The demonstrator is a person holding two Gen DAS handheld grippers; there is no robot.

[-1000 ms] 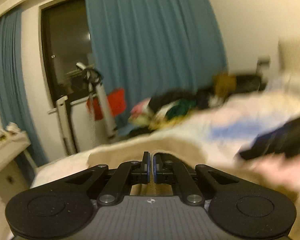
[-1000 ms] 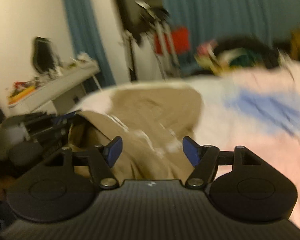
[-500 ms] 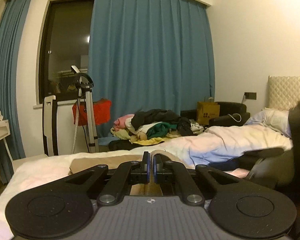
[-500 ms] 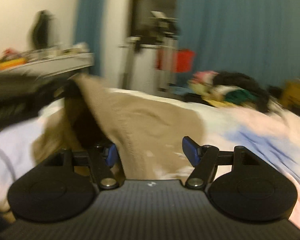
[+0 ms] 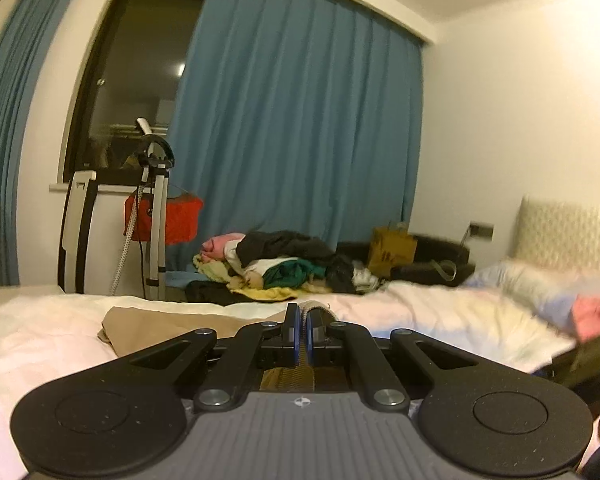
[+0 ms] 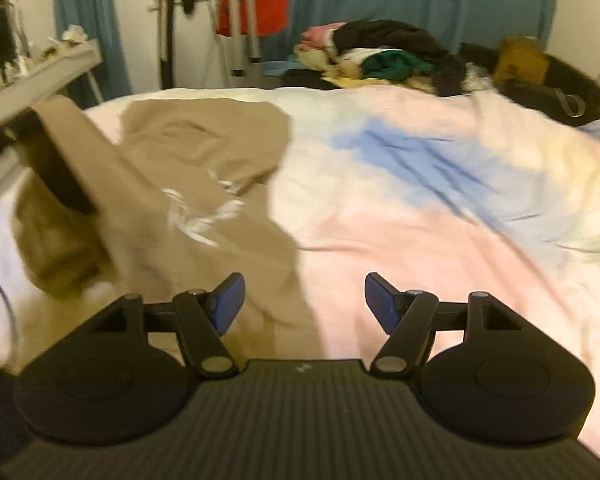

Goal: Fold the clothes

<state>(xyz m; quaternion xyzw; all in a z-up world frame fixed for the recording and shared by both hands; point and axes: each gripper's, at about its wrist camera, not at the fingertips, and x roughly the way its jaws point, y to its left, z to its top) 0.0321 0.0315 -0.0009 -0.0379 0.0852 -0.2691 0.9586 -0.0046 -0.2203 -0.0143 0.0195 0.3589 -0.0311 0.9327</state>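
The left gripper has its jaws clamped together on a ribbed edge of the tan garment, and the cloth runs between the fingers and back under the gripper body. The right gripper hangs above the bed with its jaws wide apart and nothing between them. The tan garment lies on the left part of the bed, spread partly flat, with a white printed mark facing up near its middle. One edge of the garment is lifted off the bed at the far left, forming a raised fold with a dark hollow beneath it. The right gripper's left finger sits over the garment's near edge; whether it touches the cloth cannot be determined. A pile of mixed clothes sits beyond the far side of the bed, in front of the blue curtain.
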